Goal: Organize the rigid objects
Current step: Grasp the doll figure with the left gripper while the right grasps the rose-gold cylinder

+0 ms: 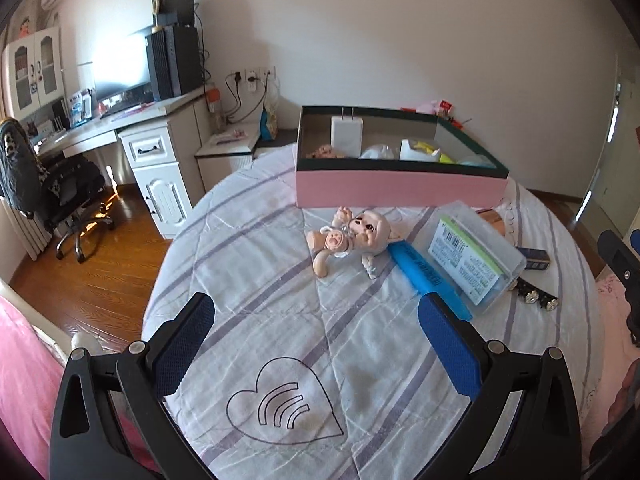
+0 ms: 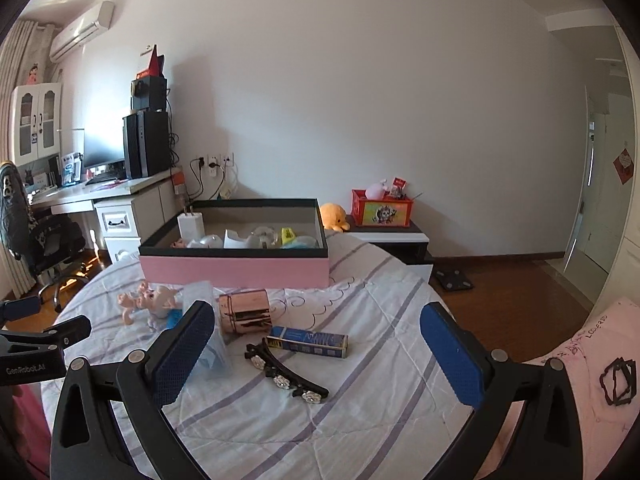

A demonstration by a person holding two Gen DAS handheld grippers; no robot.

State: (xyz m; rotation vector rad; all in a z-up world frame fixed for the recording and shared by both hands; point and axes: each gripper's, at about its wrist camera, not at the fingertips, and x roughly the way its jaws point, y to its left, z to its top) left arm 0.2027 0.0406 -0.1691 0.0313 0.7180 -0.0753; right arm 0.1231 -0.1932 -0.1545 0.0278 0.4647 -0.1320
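Observation:
A pink box (image 1: pixel 400 190) (image 2: pixel 236 270) with a dark rim stands at the far side of the bed and holds a white charger (image 1: pixel 346 136) and several small items. In front of it lie a pig doll (image 1: pixel 352 238) (image 2: pixel 150 300), a clear plastic case (image 1: pixel 476 254), a blue comb (image 1: pixel 424 276), a copper cup (image 2: pixel 244 312), a small blue box (image 2: pixel 308 341) and a black hair clip (image 2: pixel 286 374). My left gripper (image 1: pixel 316 344) is open and empty, short of the doll. My right gripper (image 2: pixel 316 344) is open and empty above the clip.
The objects lie on a striped quilt (image 1: pixel 280 320). A desk (image 1: pixel 120 120) with a monitor and an office chair (image 1: pixel 48 184) stand at left. A nightstand (image 2: pixel 396 240) with a red toy box stands behind the bed. A pink pillow (image 2: pixel 592 380) lies at right.

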